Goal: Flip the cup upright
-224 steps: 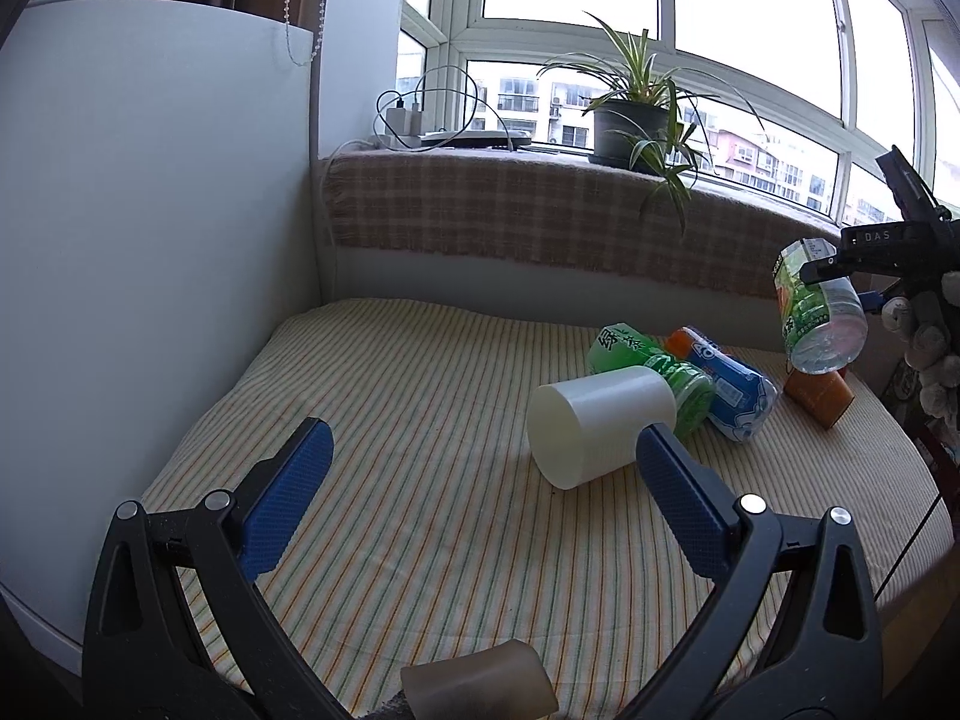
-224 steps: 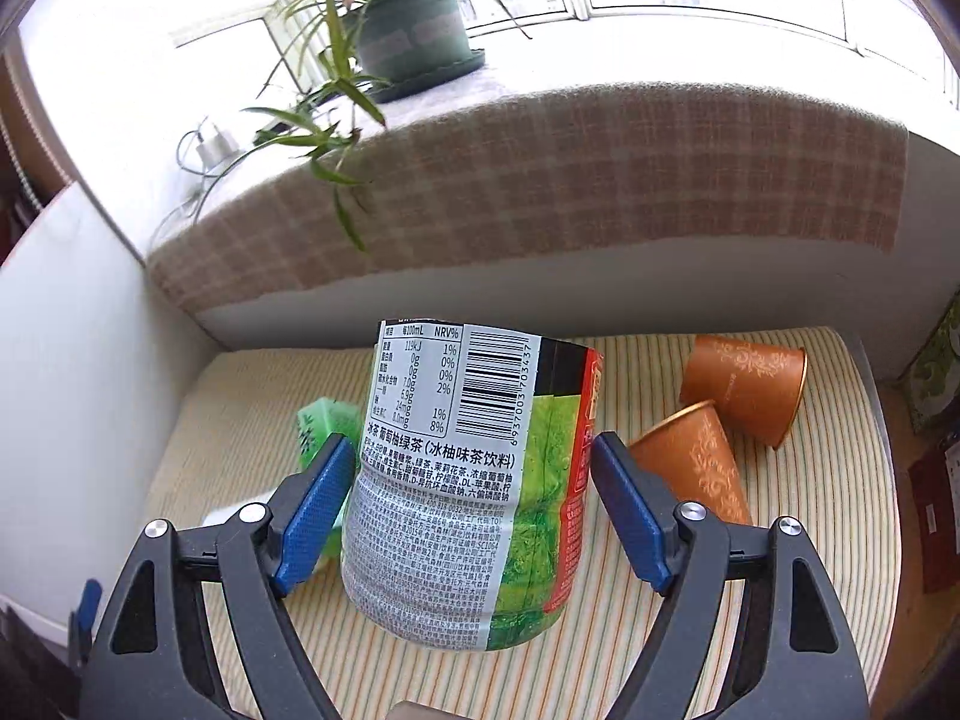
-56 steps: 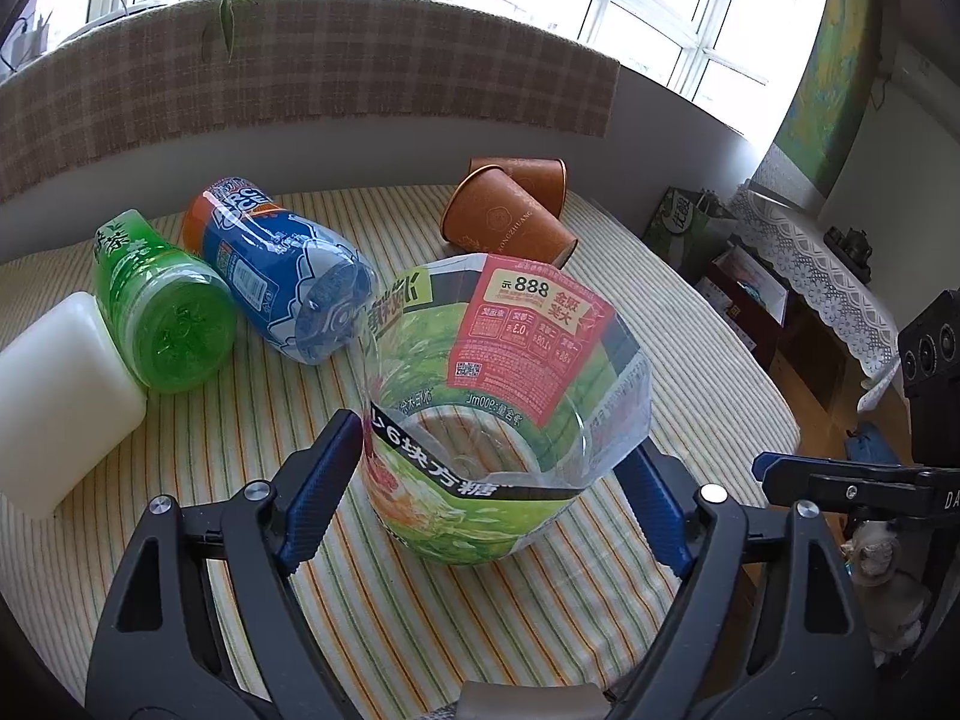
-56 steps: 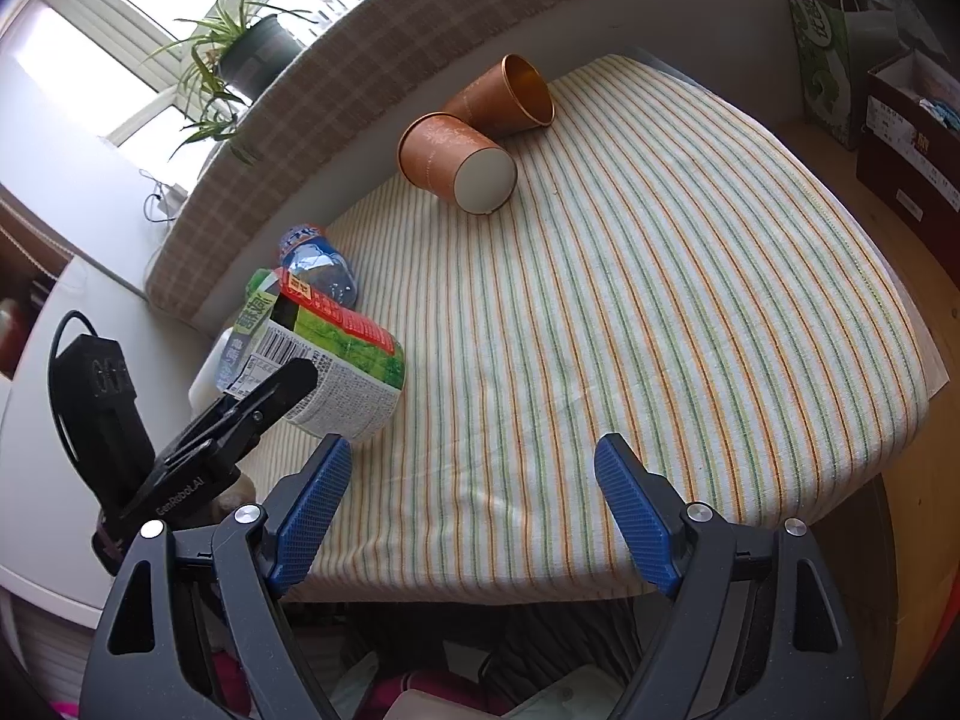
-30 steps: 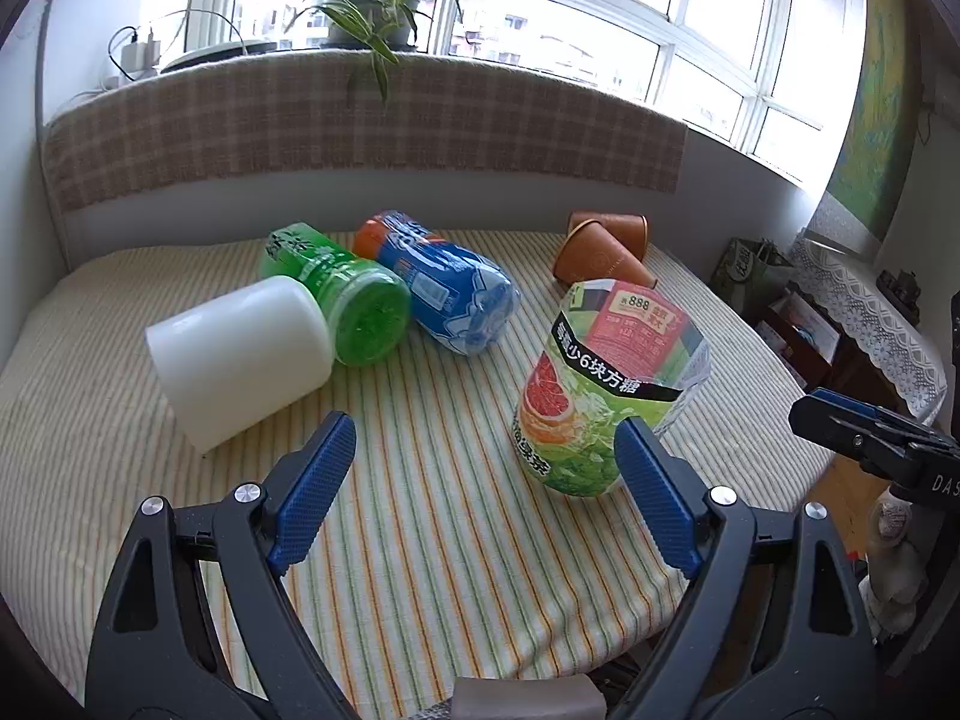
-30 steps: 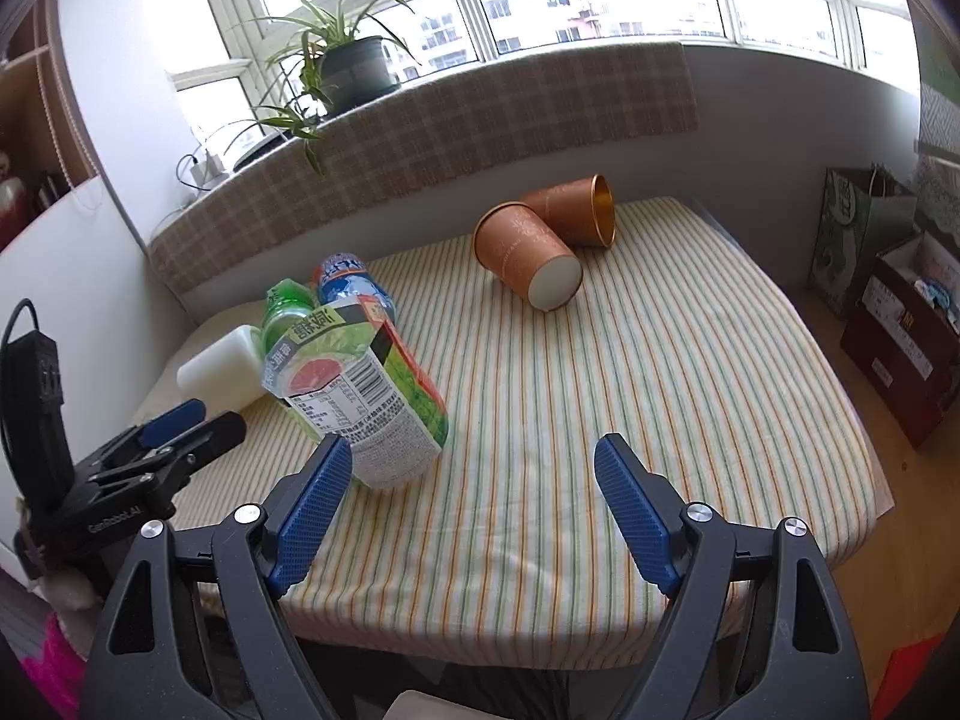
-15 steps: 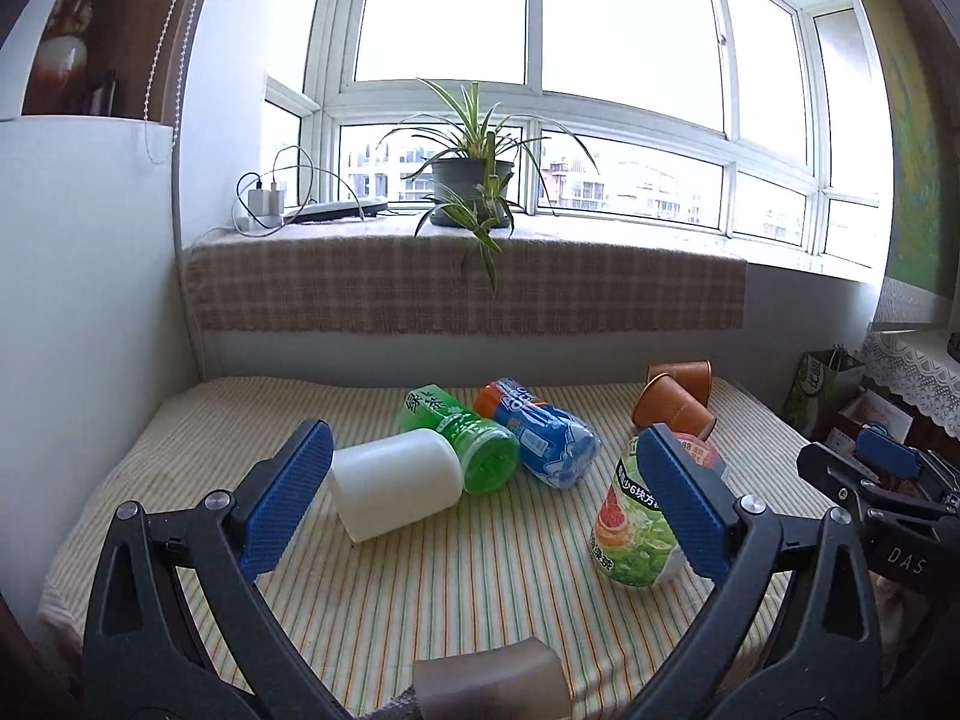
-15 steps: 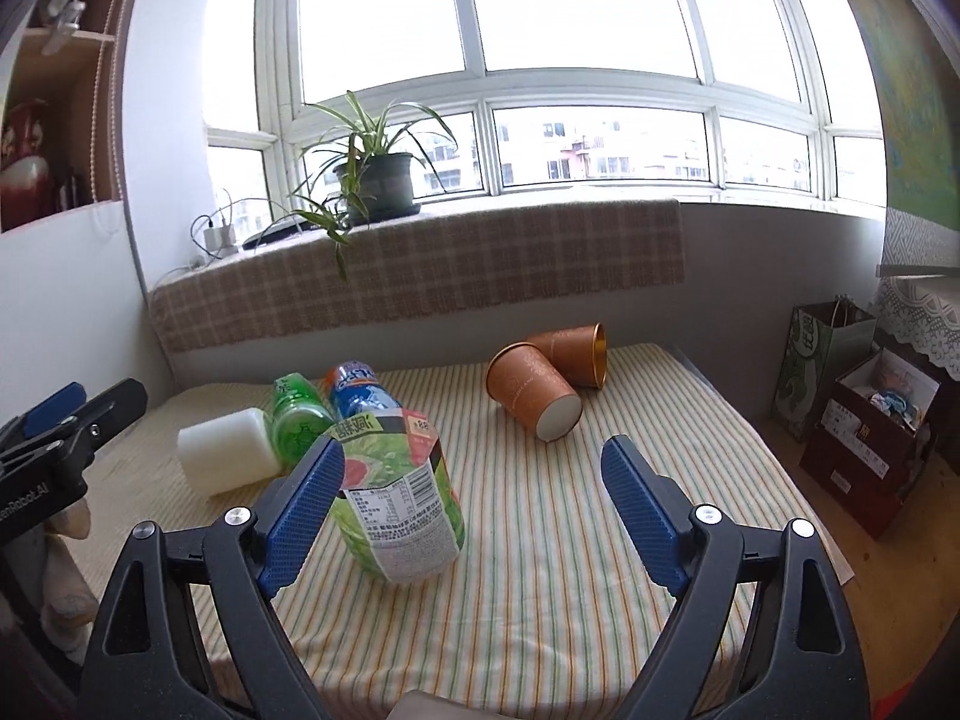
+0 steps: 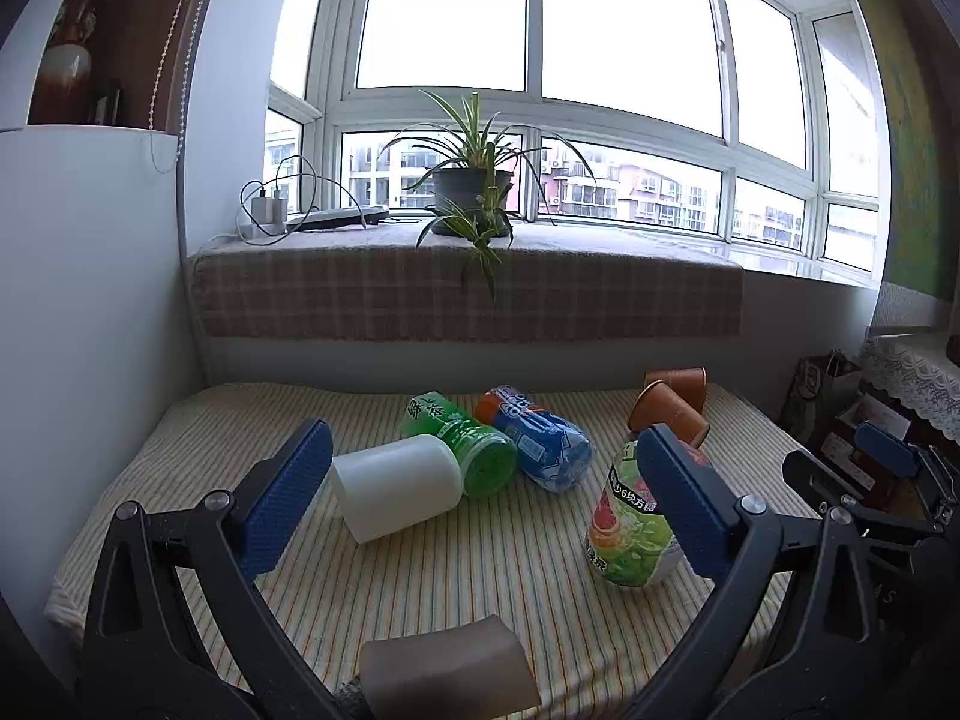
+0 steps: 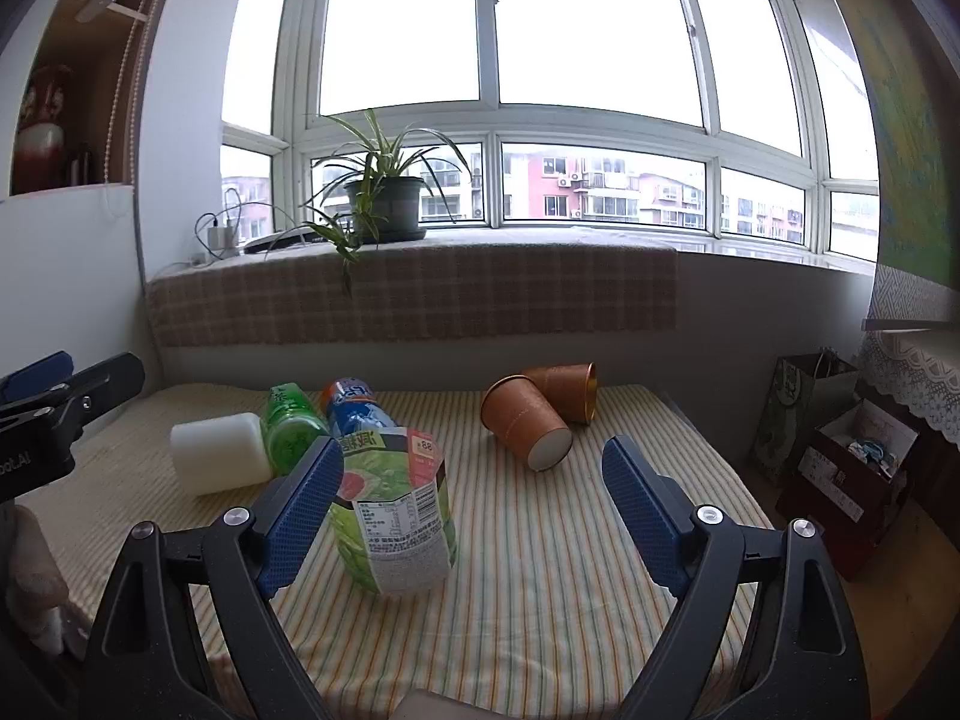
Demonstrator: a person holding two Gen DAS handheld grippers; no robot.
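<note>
Both grippers sit back off the near edge of the striped tabletop (image 10: 600, 540), jaws wide apart, nothing between them. Left gripper (image 9: 480, 498), right gripper (image 10: 474, 498).

Nearest item: the cut green-label cup (image 10: 393, 510), standing upright on the tabletop, open end up, free of both grippers. In the right view it sits just beside the left pad; in the left view it's partly behind the right pad (image 9: 684, 510).

Behind it, to the left: white cup (image 9: 396, 495) on its side, touching a green bottle (image 9: 462, 441), which lies against a blue bottle (image 9: 540, 441).

Further right: two brown cups on their sides, touching. Front one (image 10: 528, 426) shows its white base; rear one (image 10: 564, 390) shows its open rim.

Back: plaid-covered sill (image 10: 420, 294), potted plant (image 10: 384, 210), chargers (image 9: 267, 204), windows.
</note>
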